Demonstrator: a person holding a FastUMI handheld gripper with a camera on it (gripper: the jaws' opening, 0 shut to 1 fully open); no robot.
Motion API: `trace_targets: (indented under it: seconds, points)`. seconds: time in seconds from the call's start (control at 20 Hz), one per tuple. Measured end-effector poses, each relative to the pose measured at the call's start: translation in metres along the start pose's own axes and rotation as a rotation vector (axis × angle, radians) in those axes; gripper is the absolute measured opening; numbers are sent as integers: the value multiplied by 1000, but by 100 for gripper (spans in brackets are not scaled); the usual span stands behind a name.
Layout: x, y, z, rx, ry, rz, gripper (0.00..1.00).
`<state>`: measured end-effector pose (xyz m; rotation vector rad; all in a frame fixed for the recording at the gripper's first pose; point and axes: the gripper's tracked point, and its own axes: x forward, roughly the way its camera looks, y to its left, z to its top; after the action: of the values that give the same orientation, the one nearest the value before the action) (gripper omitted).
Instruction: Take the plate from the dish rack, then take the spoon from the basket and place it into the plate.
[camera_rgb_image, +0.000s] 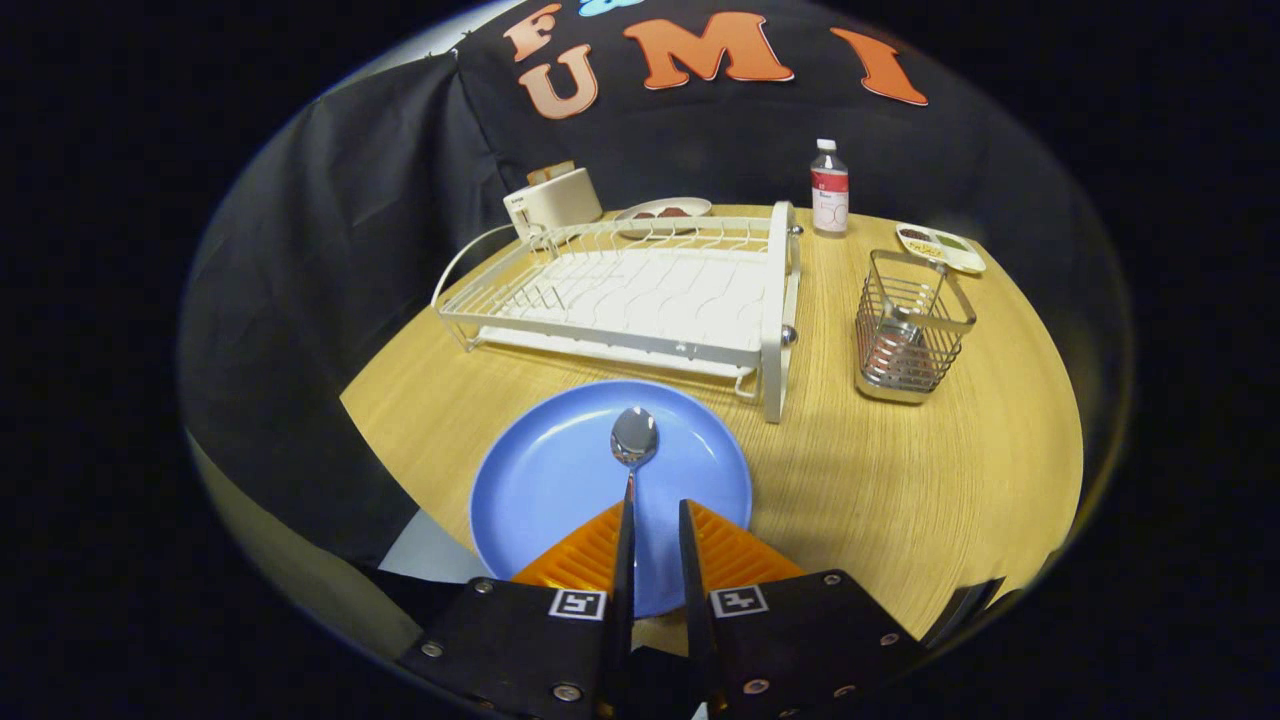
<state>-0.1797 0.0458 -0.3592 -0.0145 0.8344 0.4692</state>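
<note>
A blue plate (560, 480) lies flat on the wooden table (900, 480), just ahead of and under my fingers. A metal spoon (634, 437) rests on it, bowl up and pointing away from me. Its thin handle runs back along the inner side of one finger (622, 560). My gripper (655, 505) hovers over the near half of the plate, fingers a narrow gap apart, with blue plate showing between them. The other finger stands clear of the handle. The white wire dish rack (640, 290) stands beyond the plate. The wire basket (910, 330) stands to its right.
Behind the rack are a cream toaster (555, 200) and a small plate with food (662, 212). A plastic bottle (829, 188) and a small dish (940, 247) stand at the table's far side. Bare wood lies between plate and basket. The table edge drops off left of the plate.
</note>
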Motion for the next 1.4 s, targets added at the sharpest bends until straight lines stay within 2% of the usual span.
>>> trace_targets:
  seconds: [0.3, 0.35, 0.5, 0.7, 0.95, 1.15, 1.4]
  points:
    - [-44, 0, 118, 8, -231, -34, 42]
    - [-52, 1, 138, 4, -276, -35, 49]
    - [-78, -1, 198, -16, -449, -78, 54]
    - [-105, -6, 248, -24, -574, -146, 64]
    - [-128, -16, 285, -14, -656, -216, 86]
    - [-147, -27, 302, -37, -709, -299, 92]
    - [-164, -35, 317, -30, -761, -360, 94]
